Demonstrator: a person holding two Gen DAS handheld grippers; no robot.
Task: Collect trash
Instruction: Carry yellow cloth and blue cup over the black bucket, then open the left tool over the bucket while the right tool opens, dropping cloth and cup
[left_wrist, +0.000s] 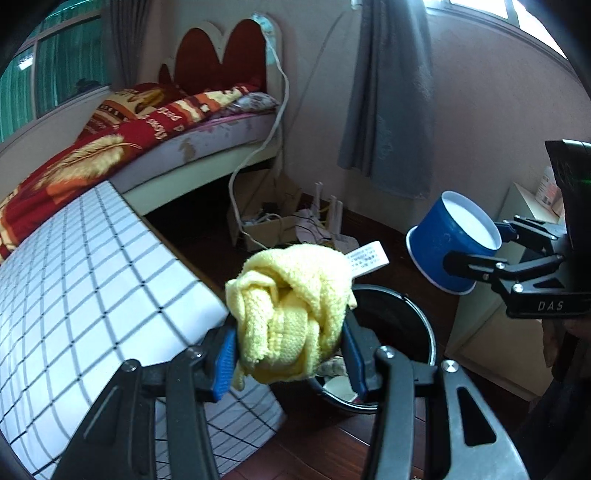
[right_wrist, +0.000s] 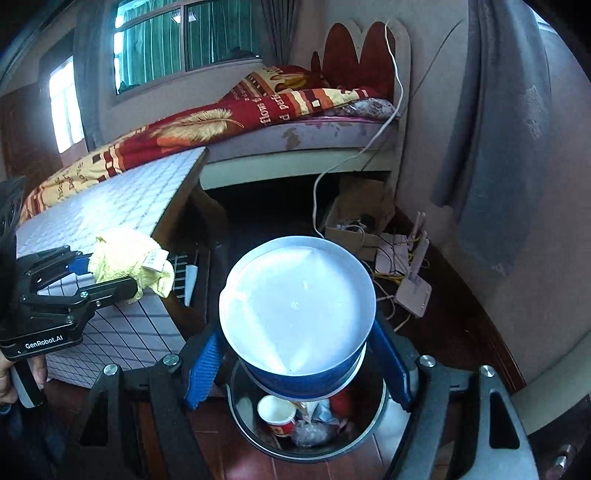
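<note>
My left gripper (left_wrist: 291, 350) is shut on a crumpled yellow knitted cloth (left_wrist: 291, 314) with a white label, held above the near rim of a black trash bin (left_wrist: 406, 325). It also shows in the right wrist view (right_wrist: 107, 275) with the cloth (right_wrist: 125, 258). My right gripper (right_wrist: 295, 354) is shut on a blue paper cup (right_wrist: 299, 306) with a white inside, tilted directly over the bin (right_wrist: 255, 435). The bin holds a small red-and-white cup (right_wrist: 275, 415) and crumpled wrappers. In the left wrist view the cup (left_wrist: 454, 236) hangs right of the bin.
A table with a white grid-pattern cloth (left_wrist: 81, 280) stands left of the bin. A bed (right_wrist: 295, 125) with a red blanket is behind. A cardboard box, cables and a router (right_wrist: 413, 291) lie on the wooden floor. A cream cabinet (left_wrist: 491, 332) is at right.
</note>
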